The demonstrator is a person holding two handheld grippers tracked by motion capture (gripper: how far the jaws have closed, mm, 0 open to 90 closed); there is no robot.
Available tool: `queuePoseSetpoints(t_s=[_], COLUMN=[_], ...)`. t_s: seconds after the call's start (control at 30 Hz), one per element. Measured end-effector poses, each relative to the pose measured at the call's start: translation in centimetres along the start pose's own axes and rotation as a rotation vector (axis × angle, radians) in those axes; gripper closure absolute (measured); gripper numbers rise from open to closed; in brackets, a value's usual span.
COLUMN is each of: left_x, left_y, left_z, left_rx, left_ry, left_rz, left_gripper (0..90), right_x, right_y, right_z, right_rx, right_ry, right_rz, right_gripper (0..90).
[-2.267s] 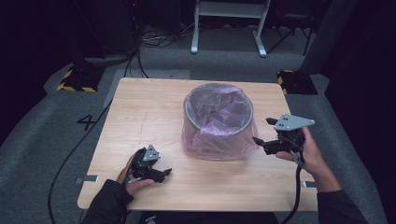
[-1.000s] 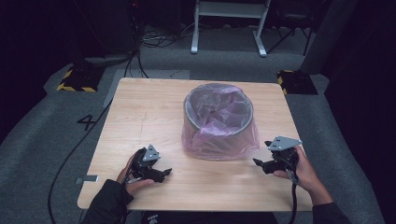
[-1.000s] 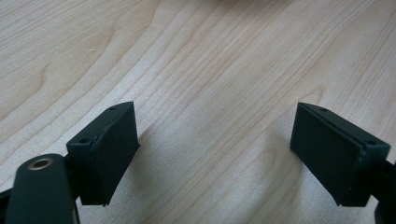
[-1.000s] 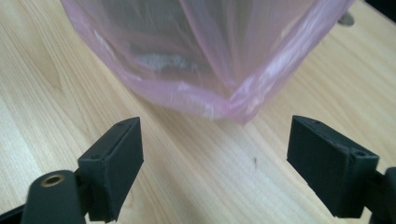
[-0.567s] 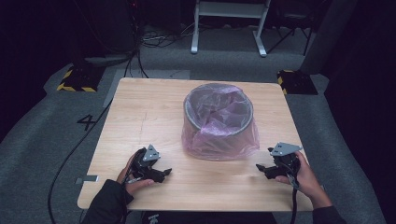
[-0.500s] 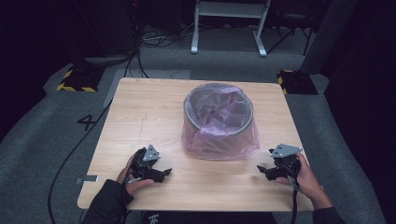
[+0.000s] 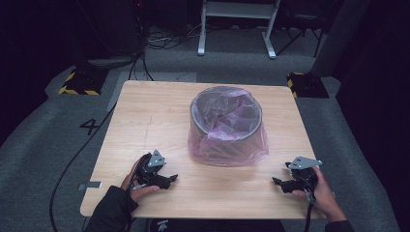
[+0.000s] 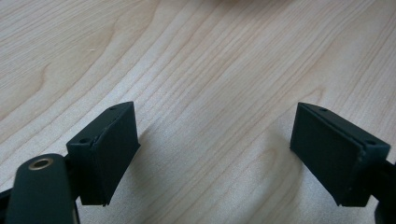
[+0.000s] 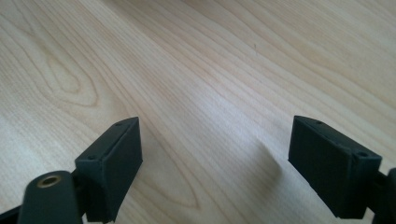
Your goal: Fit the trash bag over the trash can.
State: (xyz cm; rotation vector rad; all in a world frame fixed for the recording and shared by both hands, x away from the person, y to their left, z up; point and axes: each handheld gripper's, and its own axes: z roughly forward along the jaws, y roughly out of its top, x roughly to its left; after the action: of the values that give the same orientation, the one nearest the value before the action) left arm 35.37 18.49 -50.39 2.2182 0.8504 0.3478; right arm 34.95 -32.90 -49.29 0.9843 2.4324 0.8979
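A round grey bin [image 7: 225, 121] lined with a pink plastic bag [image 7: 232, 145] stands in the middle of the wooden table [image 7: 145, 116]; the bag hangs over the rim and down the outside. My left gripper [image 7: 170, 179] rests on the table at the front left, well clear of the bin. Its jaws stand wide apart over bare wood [image 8: 215, 140]. My right gripper [image 7: 276, 182] rests at the front right, to the right of the bin and apart from it. It is open too, with only wood between its jaws [image 9: 215, 140].
The table stands on grey carpet. A black cable [image 7: 77, 159] runs along the floor at the left. A white metal frame [image 7: 237, 24] and yellow-black striped blocks [image 7: 77, 82] stand beyond the far edge.
My right gripper has come down from beside the bin's upper right to the table's front right, where it now rests. The left gripper and the bin have stayed put.
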Motion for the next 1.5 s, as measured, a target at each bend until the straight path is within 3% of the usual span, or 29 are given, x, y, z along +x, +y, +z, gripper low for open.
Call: queuePoseSetpoints(t_s=[0.2,0.63,1.5], left_x=[0.0,0.0,0.0], left_y=[0.0,0.0,0.1], left_z=[0.0,0.0,0.1], left_rx=[0.0,0.002,0.0], left_ry=[0.0,0.002,-0.003], left_rz=[0.0,0.001,0.006], left_gripper=[14.7,14.4,14.1], right_x=[-0.9,-2.3,-2.5], right_y=[-2.0,-4.5,-4.6], right_z=[-0.5,-2.5,-2.5], right_rx=[-0.067,-0.081,-0.078], right_ry=[0.027,-0.036,-0.048], right_rz=[0.101,0.166,0.178], right_gripper=[16.6,16.5,15.0])
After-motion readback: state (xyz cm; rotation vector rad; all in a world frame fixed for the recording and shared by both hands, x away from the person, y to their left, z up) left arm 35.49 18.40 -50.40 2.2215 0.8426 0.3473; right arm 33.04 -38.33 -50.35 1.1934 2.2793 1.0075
